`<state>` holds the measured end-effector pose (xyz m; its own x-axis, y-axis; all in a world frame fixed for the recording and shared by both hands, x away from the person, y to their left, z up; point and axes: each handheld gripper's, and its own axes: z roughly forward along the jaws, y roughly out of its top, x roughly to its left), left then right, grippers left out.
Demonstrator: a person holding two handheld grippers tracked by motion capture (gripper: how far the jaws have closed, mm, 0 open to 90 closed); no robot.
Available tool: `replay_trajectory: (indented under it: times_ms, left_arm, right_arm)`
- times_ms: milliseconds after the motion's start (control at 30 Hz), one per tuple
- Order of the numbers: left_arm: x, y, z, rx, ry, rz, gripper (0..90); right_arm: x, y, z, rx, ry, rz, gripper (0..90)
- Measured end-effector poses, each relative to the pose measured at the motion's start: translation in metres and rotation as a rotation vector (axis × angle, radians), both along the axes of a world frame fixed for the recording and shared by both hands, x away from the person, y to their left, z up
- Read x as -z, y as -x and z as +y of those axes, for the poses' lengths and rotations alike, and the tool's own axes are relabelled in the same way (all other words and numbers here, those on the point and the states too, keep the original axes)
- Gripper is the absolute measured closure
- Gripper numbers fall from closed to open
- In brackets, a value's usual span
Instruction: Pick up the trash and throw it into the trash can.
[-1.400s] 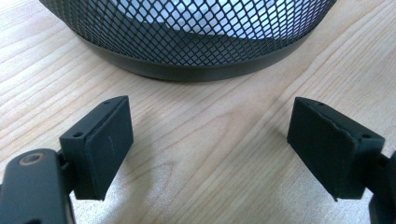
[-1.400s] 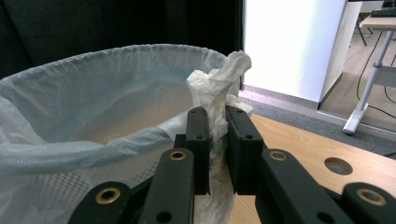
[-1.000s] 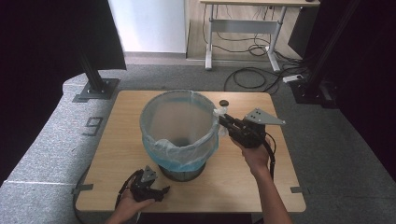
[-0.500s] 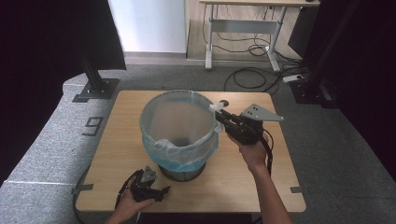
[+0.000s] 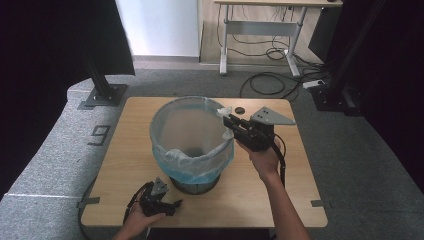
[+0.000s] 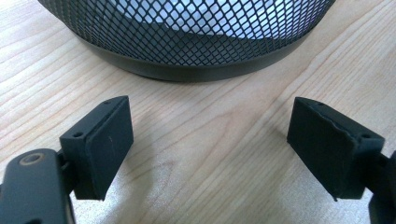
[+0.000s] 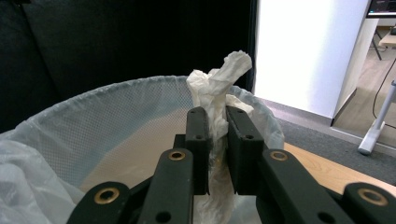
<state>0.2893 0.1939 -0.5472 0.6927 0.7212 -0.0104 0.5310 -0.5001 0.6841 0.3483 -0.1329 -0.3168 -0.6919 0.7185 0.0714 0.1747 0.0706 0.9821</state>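
A black mesh wastebasket (image 5: pixel 161 117) with a pale blue liner (image 5: pixel 200 169) stands in the middle of the wooden table (image 5: pixel 295 165). My right gripper (image 5: pixel 226 120) is at the basket's right rim, shut on a crumpled white tissue (image 5: pixel 223 110). In the right gripper view the tissue (image 7: pixel 219 81) sticks up from between the pressed jaws of that gripper (image 7: pixel 218 135), over the liner's rim (image 7: pixel 93 99). My left gripper (image 5: pixel 171 205) rests low near the table's front edge. There its jaws (image 6: pixel 210 149) stand wide open with nothing between them, facing the basket's base (image 6: pixel 187 72).
A small black round object (image 5: pixel 240 109) lies on the table behind the right gripper. Grey mats (image 5: pixel 55 160) surround the table on both sides. A desk frame with cables (image 5: pixel 260 30) stands farther back on the floor.
My right gripper has shifted slightly left and up with the tissue, bringing it over the basket's rim. The left gripper has stayed put.
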Motion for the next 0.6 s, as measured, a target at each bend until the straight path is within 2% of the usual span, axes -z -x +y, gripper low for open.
replay_trajectory:
  times_ms: [200,400,600]
  left_arm:
    - [0.0,0.0,0.0,0.0,0.001,0.001,14.3]
    - [0.0,0.0,0.0,0.001,0.001,0.0,14.3]
    - [0.0,0.0,0.0,0.001,0.001,0.0,14.3]
  right_arm:
    - [-0.003,-0.002,0.008,-0.006,0.003,-0.006,79.2]
    - [-0.006,-0.006,0.021,-0.017,0.026,-0.011,78.9]
    - [-0.011,-0.006,0.03,-0.028,0.019,-0.019,77.4]
